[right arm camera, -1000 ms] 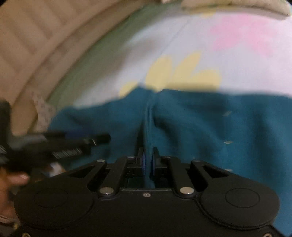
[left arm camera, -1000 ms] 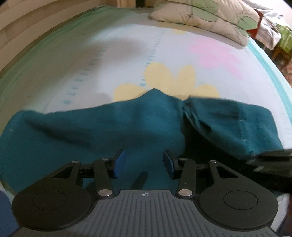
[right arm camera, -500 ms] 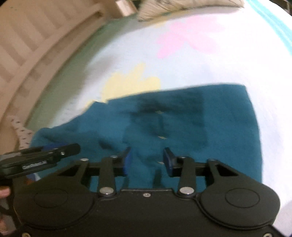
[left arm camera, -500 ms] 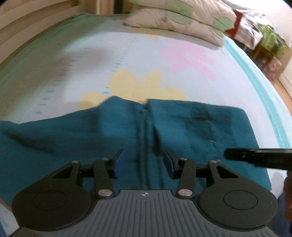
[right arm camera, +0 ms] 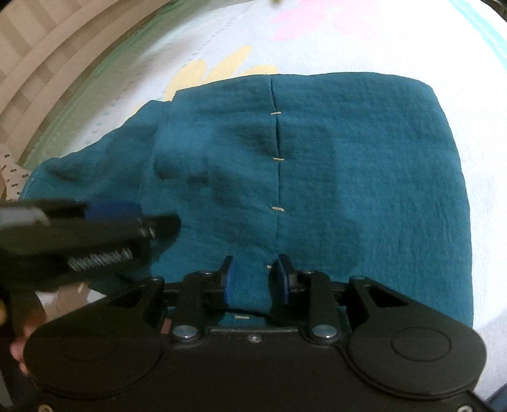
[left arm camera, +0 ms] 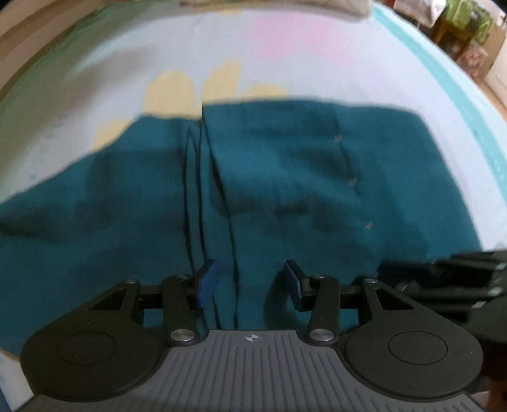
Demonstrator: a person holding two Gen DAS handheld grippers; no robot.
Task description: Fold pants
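Observation:
The teal pants [left arm camera: 285, 177] lie folded on the bed, with a layered fold edge running down the left of the middle. In the right wrist view the pants [right arm camera: 317, 164] show a seam with small pale stitches. My left gripper [left arm camera: 250, 282] is open and empty, low over the near edge of the cloth; it also shows at the left in the right wrist view [right arm camera: 126, 222]. My right gripper [right arm camera: 253, 279] is open, its jaws either side of the seam at the near edge, holding nothing. It shows as a dark blur in the left wrist view [left arm camera: 443, 279].
The bed sheet [left arm camera: 317, 63] is white with yellow and pink flowers and a teal border. A wooden bed frame [right arm camera: 47, 63] runs along the left. A wooden stool and green clutter [left arm camera: 459, 28] stand beyond the bed at the far right.
My right gripper let go of the cloth one second ago and stands open now. Both grippers have come down closer to the near edge of the pants. The folded part lies flatter.

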